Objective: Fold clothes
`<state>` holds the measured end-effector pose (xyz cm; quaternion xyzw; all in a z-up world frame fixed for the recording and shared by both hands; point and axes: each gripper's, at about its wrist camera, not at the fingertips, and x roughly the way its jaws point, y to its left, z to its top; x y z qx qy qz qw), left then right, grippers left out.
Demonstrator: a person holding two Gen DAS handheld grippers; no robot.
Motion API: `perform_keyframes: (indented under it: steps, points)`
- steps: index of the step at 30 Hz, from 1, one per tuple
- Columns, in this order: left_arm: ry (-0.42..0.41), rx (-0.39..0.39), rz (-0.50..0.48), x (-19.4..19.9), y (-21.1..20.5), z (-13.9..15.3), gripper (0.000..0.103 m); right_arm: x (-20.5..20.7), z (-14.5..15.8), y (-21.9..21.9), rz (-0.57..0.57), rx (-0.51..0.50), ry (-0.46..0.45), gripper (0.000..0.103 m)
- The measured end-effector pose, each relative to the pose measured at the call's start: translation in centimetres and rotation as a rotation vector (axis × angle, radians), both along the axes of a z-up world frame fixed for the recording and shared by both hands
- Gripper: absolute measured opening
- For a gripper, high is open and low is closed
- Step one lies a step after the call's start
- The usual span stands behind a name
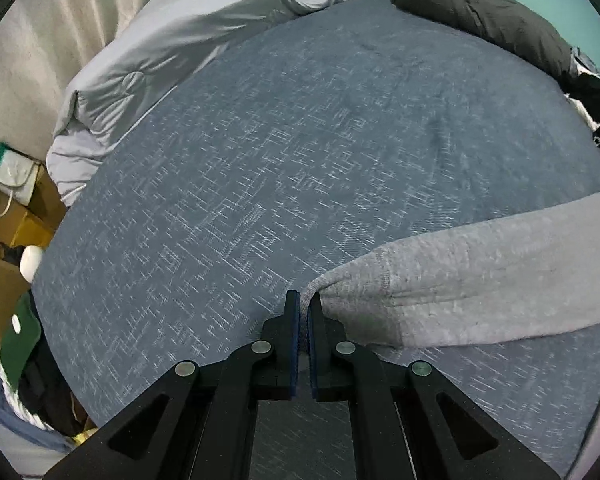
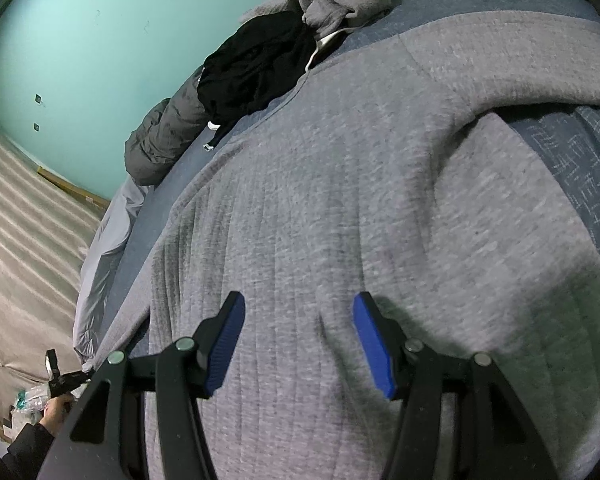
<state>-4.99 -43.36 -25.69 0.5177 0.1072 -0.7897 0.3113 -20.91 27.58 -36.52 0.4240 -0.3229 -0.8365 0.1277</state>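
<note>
Bed (image 1: 300, 140): left gripper (image 1: 303, 304) pinches sweatshirt (image 2: 340, 200) cuff, sleeve running right; right gripper (image 2: 298, 320) hovers open over its body.

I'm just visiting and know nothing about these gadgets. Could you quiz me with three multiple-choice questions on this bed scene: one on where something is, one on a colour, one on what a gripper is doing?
1. Where does the crumpled black garment lie?
A. on the floor
B. on the blue patterned bedspread, beside the dark grey puffer jacket
C. in a cardboard box

2. What colour is the wall?
A. turquoise
B. red
C. yellow

3. What is the left gripper doing?
A. hanging open
B. clamped on the grey sweatshirt's sleeve
C. holding a cup

Answers: 1 B, it rests against the jacket on the bed; 2 A, plainly turquoise; 3 B, grey cuff fabric sits between its closed pads.
</note>
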Motion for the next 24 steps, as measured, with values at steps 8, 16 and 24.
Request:
perform_keyframes:
  steps: [8,16,24]
  points:
    - [0.024,0.005,-0.031,-0.8,1.1,0.8,0.009,0.0,-0.1,0.4,-0.004,0.0,-0.002,0.057]
    - [0.117,0.125,-0.193,0.2,7.4,2.6,0.036,0.5,1.5,1.1,0.005,0.022,0.006,0.057]
    - [0.138,0.327,-0.414,2.3,18.2,3.2,0.042,3.3,4.2,4.4,0.081,0.141,-0.076,0.062]
